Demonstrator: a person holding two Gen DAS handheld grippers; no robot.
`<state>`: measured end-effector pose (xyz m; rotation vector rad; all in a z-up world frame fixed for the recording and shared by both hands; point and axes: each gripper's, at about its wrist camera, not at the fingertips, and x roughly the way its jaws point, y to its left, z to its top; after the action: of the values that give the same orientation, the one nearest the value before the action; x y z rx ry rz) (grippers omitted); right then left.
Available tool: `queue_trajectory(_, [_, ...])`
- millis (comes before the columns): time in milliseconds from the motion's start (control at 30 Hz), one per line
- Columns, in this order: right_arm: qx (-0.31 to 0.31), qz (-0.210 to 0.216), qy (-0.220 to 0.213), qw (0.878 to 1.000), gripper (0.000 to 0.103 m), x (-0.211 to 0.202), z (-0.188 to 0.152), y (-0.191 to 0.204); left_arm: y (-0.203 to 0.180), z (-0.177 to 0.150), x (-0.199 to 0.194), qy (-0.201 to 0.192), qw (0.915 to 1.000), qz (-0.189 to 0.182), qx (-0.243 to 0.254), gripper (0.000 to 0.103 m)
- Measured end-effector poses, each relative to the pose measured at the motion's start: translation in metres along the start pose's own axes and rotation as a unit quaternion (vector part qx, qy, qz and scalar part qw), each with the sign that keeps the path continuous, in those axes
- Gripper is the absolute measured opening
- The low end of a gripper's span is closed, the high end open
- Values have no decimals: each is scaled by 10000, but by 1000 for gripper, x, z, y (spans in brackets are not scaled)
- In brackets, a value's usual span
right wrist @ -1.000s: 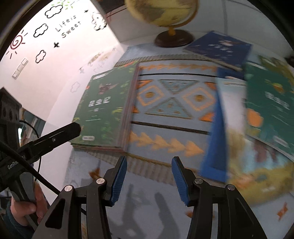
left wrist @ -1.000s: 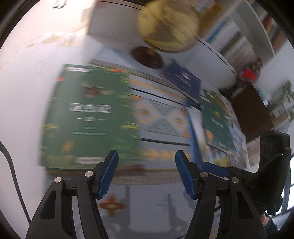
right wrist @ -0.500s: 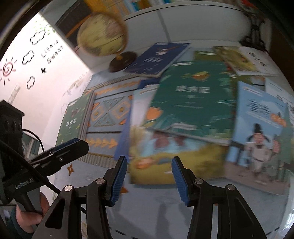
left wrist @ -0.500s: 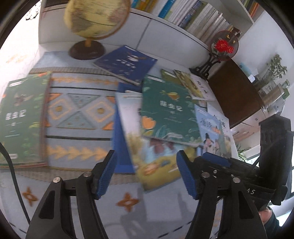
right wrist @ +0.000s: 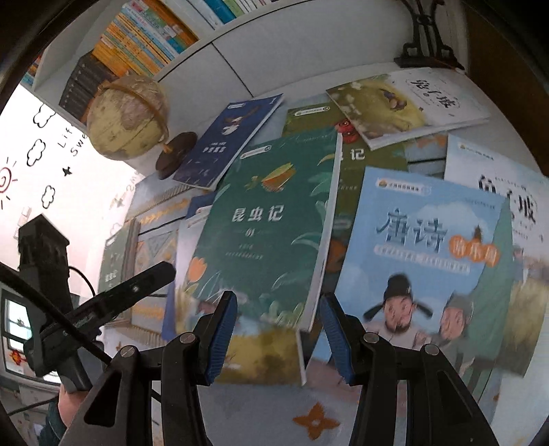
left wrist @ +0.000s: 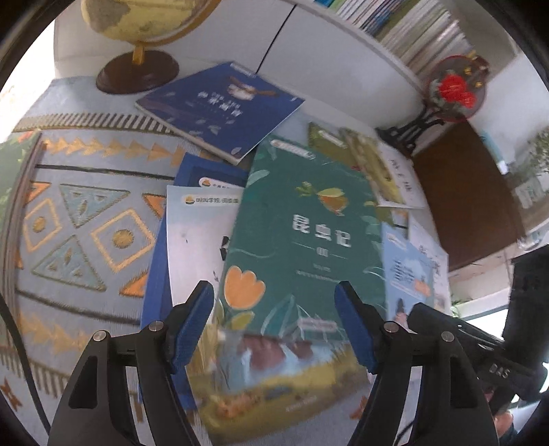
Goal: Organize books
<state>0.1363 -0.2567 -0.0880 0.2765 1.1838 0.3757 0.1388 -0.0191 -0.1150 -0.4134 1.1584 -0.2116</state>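
Note:
A loose pile of books lies right of the patterned mat [left wrist: 85, 233]. On top is a green book [left wrist: 308, 233] [right wrist: 267, 223], resting on a white and yellow picture book [left wrist: 199, 240]. A dark blue book [left wrist: 219, 106] [right wrist: 226, 144] lies behind it by the globe. To the right is a light blue book [right wrist: 422, 260] with two drawn figures. My left gripper [left wrist: 274, 302] hovers open over the green book's near end. My right gripper [right wrist: 278, 305] is open above that book's near right corner. Neither holds anything.
A globe [left wrist: 137, 20] [right wrist: 127, 116] stands at the back of the mat. A stack of green books [right wrist: 115, 260] sits at the mat's left edge. Filled bookshelves [right wrist: 137, 37] run behind, and a red ornament on a black stand [left wrist: 453, 89] is at the back right.
Both grippers have swept right, from the green stack at the mat's left edge to the loose pile. The left jaws stand a little wider than a second ago.

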Motion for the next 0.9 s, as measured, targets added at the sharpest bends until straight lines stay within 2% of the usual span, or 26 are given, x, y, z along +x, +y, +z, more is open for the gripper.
queue_trajectory(233, [-69,-84,103,9999,46,29,17,-10,3,3,27,204,9997,54,-78,71])
queue_trajectory(400, [-161,-92,171,9997,39,43,25,-10,-1,4,31,161,9999,-3,23,71])
queue_trajectory(633, [-249,-138,242,9993,38,49,21,-8,-6,-4,31,239,9994,-230,60,72])
queue_trajectory(700, [-352,-126,196,9991,38,41,20,-5,-9,-10,31,355,9985,-422,-5,72])
queue_trajectory(800, [-538,209,264,9980,38,27,16,4,-22,-26,35,620,9923,-1062,-131,70])
queue_trajectory(833, [-631,196,238,9975,33,23,12,9,-27,-31,34,624,9920,-1093,-94,70])
queue_trajectory(900, [-924,-110,156,9955,32,12,0,12,-34,-40,30,589,9932,-1000,23,70])
